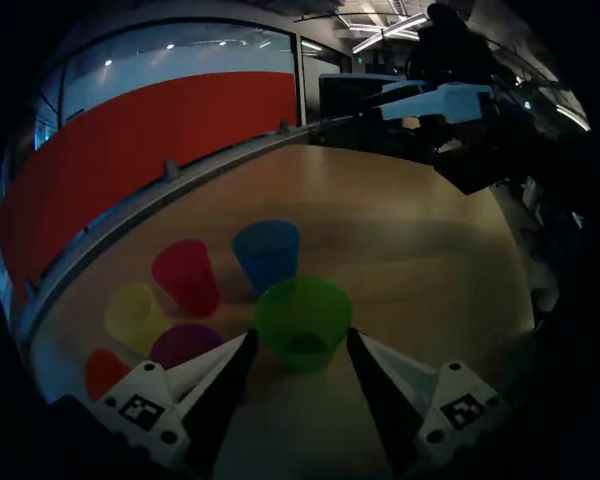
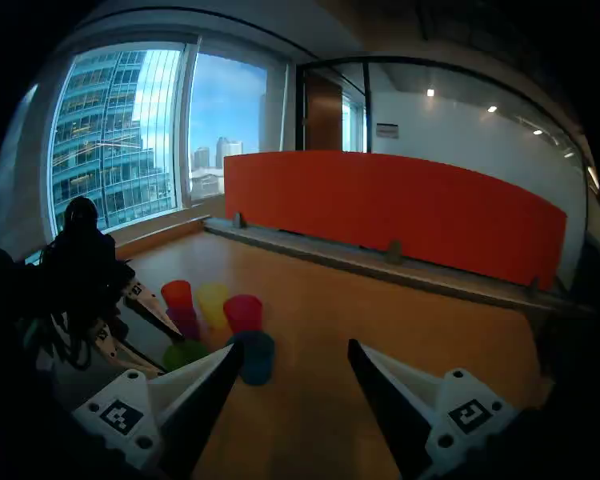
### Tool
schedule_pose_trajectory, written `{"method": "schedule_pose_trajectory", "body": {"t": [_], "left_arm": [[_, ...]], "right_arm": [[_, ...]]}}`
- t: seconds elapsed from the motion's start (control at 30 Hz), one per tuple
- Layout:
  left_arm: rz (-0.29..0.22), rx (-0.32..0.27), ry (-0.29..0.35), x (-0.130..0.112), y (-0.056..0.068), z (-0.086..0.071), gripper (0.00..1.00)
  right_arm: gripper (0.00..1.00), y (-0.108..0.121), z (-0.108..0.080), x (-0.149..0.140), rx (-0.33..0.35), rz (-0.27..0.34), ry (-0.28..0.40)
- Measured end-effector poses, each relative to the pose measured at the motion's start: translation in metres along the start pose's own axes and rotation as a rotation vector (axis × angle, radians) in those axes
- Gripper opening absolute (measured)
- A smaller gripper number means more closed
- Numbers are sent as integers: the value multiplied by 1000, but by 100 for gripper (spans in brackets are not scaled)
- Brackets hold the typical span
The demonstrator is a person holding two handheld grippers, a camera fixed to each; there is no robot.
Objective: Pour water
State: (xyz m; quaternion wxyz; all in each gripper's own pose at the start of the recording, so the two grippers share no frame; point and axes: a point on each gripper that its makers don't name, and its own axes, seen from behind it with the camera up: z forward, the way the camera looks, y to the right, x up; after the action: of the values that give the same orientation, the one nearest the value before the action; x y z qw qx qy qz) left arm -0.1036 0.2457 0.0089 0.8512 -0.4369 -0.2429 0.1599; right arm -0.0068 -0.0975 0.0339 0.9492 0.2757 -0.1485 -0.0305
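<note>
Item: green cup (image 1: pixel 304 316), upright, lower centre of frame. I hold my left gripper (image 1: pixel 300 336) open, fingers either side of it. My right gripper (image 2: pixel 294 346) is open, empty, farther off.

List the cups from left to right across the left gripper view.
orange cup → yellow cup → red cup → blue cup → green cup. The purple cup is left out because it sits directly below the red cup.
</note>
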Motion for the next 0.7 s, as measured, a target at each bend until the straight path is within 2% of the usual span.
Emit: {"method": "schedule_pose_trajectory", "body": {"t": [0.4,0.7], "left_arm": [[9,10,-17,-1,3,16,82],[-12,27,-15,-3,0,26,82]], "right_arm": [[100,0,0,-3,5,8,-2],[100,0,0,-6,5,13,-5]]}}
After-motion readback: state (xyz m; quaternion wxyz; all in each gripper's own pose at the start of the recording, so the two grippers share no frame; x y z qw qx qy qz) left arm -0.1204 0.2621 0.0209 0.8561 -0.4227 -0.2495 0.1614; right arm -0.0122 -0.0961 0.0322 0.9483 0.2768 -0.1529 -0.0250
